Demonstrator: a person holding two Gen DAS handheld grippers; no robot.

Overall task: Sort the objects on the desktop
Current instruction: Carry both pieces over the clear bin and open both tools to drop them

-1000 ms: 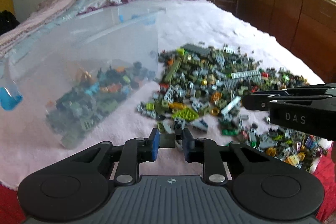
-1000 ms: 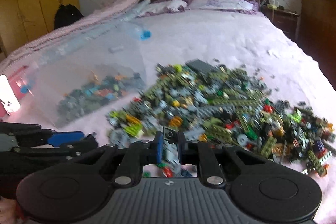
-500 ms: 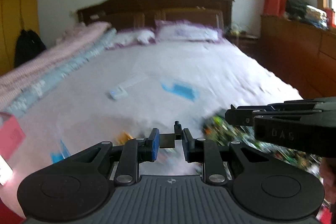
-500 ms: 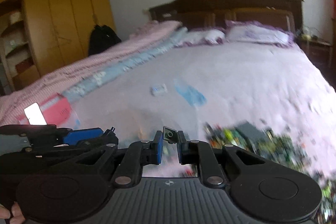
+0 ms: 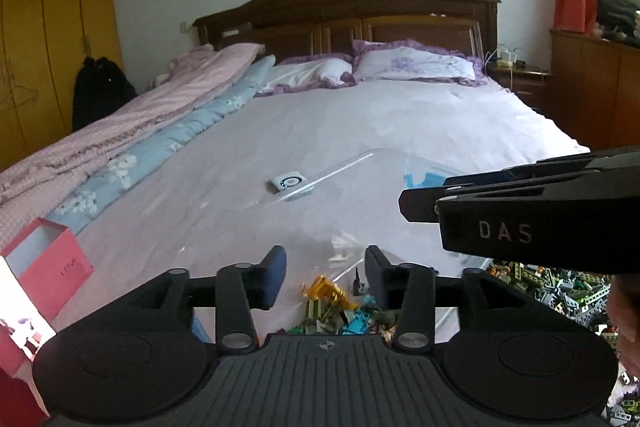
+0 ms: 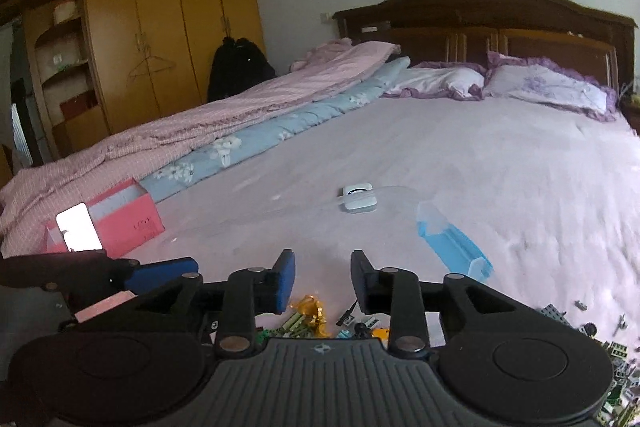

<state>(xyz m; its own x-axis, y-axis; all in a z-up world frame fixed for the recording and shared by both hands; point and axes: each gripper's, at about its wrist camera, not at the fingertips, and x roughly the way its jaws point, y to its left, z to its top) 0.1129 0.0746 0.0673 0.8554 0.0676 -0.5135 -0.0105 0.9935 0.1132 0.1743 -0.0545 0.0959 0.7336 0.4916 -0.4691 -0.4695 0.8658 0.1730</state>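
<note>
Nearest in each wrist view are the two grippers, both held above a clear plastic bin [image 5: 360, 163] that lies on the bed [image 5: 420, 119]. The left gripper [image 5: 326, 273] has its jaws opening, with nothing pressed between the blue pads; a small dark piece shows just inside its right pad, apart from the other one. The right gripper [image 6: 323, 277] is opening too, and its pads grip nothing.

Below both, inside the bin, sits a heap of sorted building bricks [image 5: 340, 307], with a yellow piece on top among green and turquoise ones. To the right, on the pink bedsheet, spreads the unsorted brick pile [image 5: 560, 291], mostly green and grey.

Farther on lie the bin's blue latch [image 6: 452, 247] and a small white device [image 6: 359, 201] at the bin's far edge. At the left stands an open pink box [image 6: 120, 215]. Beyond are folded quilts [image 5: 120, 131], two pillows [image 5: 416, 63], the dark wooden headboard [image 5: 348, 11] and a yellow wardrobe [image 6: 180, 27].
</note>
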